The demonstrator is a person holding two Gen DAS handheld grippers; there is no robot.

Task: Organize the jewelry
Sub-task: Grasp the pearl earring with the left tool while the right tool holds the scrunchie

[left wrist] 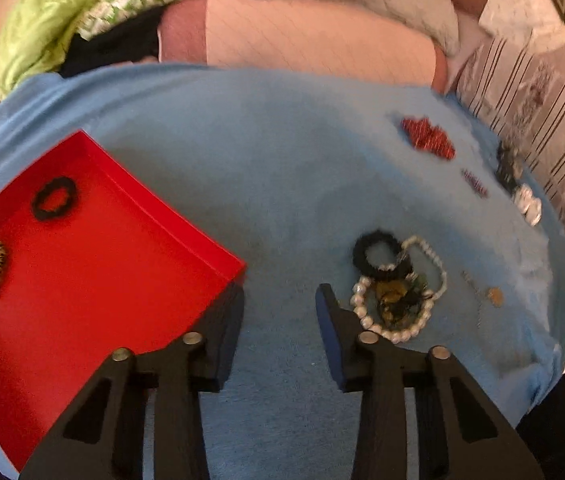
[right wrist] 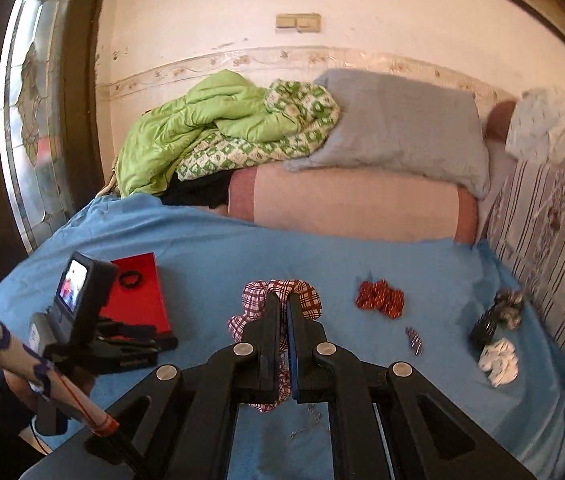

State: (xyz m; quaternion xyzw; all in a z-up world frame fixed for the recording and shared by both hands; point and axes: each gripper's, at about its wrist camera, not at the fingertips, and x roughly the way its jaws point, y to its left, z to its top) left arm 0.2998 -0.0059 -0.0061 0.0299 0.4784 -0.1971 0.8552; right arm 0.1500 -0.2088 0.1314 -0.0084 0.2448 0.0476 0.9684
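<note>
My left gripper (left wrist: 280,296) hovers open over the blue blanket (left wrist: 282,168), with nothing between its fingers. Its left finger overlaps the corner of a red tray (left wrist: 102,288) that holds a black scrunchie (left wrist: 38,205) and a leopard-print scrunchie (left wrist: 1,258). Just right of its right finger lies a tangle of a black scrunchie (left wrist: 362,261), a pearl necklace (left wrist: 394,335) and a yellow-green piece (left wrist: 392,300). My right gripper (right wrist: 282,302) is shut on a red-and-white checked scrunchie (right wrist: 308,300), lifted above the blanket. The red tray (right wrist: 138,304) is to its left.
On the blanket's right side lie a red scrunchie (right wrist: 380,299), a small striped piece (right wrist: 413,338), a dark clip (right wrist: 482,328), a white scrunchie (right wrist: 498,362) and a thin chain (left wrist: 494,296). A pink bolster (right wrist: 354,204), grey pillow and green quilt are behind. A striped cushion borders the right.
</note>
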